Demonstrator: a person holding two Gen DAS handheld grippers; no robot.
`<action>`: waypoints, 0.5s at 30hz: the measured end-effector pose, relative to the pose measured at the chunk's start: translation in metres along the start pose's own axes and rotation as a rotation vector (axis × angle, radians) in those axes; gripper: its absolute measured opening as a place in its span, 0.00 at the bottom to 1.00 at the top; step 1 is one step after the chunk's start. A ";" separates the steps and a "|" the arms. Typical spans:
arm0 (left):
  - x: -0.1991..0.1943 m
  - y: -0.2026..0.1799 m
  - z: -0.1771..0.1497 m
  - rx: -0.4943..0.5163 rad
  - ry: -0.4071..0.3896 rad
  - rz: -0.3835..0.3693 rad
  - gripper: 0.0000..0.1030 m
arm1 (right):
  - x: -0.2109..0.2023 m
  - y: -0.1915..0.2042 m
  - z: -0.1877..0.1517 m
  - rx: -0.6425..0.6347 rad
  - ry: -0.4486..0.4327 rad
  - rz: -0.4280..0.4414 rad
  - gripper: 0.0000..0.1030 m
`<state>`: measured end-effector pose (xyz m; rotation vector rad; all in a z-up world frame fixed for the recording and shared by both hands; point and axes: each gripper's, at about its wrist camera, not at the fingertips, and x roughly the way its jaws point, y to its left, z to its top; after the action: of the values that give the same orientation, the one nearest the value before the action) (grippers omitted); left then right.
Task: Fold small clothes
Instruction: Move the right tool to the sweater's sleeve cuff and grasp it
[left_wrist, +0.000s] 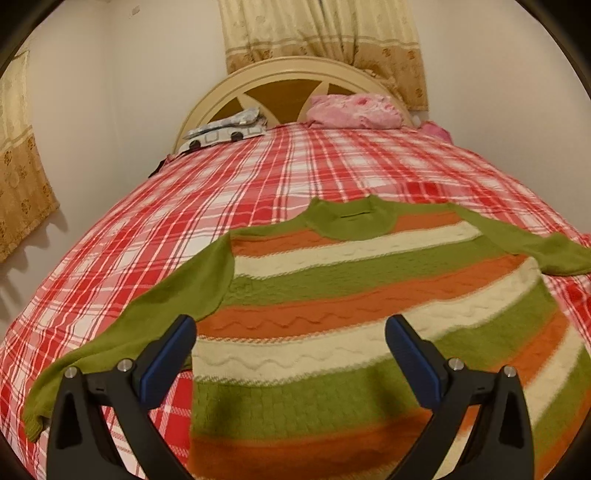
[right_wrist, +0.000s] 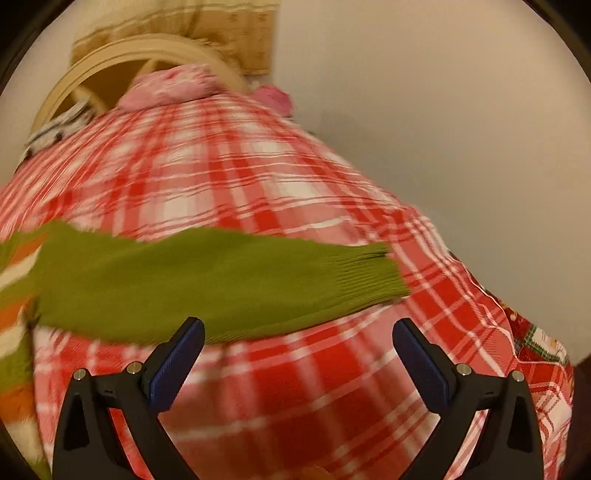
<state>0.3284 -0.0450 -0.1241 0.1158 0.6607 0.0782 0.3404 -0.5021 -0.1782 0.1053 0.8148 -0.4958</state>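
Note:
A small knitted sweater (left_wrist: 332, 288) with green, orange and cream stripes lies flat on the red plaid bedspread (left_wrist: 258, 166), collar toward the headboard, both green sleeves spread out. My left gripper (left_wrist: 291, 332) hovers open over its lower body, nothing between the blue pads. The sweater's left sleeve (left_wrist: 122, 332) runs out past the left finger. In the right wrist view the right sleeve (right_wrist: 221, 280) stretches across the bedspread (right_wrist: 295, 387), cuff to the right. My right gripper (right_wrist: 299, 336) stands open just in front of that sleeve, holding nothing.
A cream headboard (left_wrist: 280, 77) and curtain (left_wrist: 321, 33) stand at the far end. A pink bundle (left_wrist: 354, 110) and a grey-white patterned item (left_wrist: 225, 131) lie by the headboard. A wall (right_wrist: 461, 129) runs close along the bed's right edge (right_wrist: 491, 295).

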 end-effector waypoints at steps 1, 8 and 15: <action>0.004 0.002 0.000 -0.004 0.006 0.003 1.00 | 0.009 -0.015 0.004 0.042 0.019 -0.007 0.99; 0.017 -0.001 -0.005 -0.004 0.029 -0.002 1.00 | 0.044 -0.074 0.016 0.223 0.088 0.010 0.79; 0.020 0.000 -0.006 -0.018 0.042 -0.021 1.00 | 0.065 -0.082 0.020 0.272 0.131 0.124 0.50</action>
<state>0.3406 -0.0420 -0.1412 0.0898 0.7031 0.0663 0.3539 -0.6049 -0.2034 0.4408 0.8600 -0.4842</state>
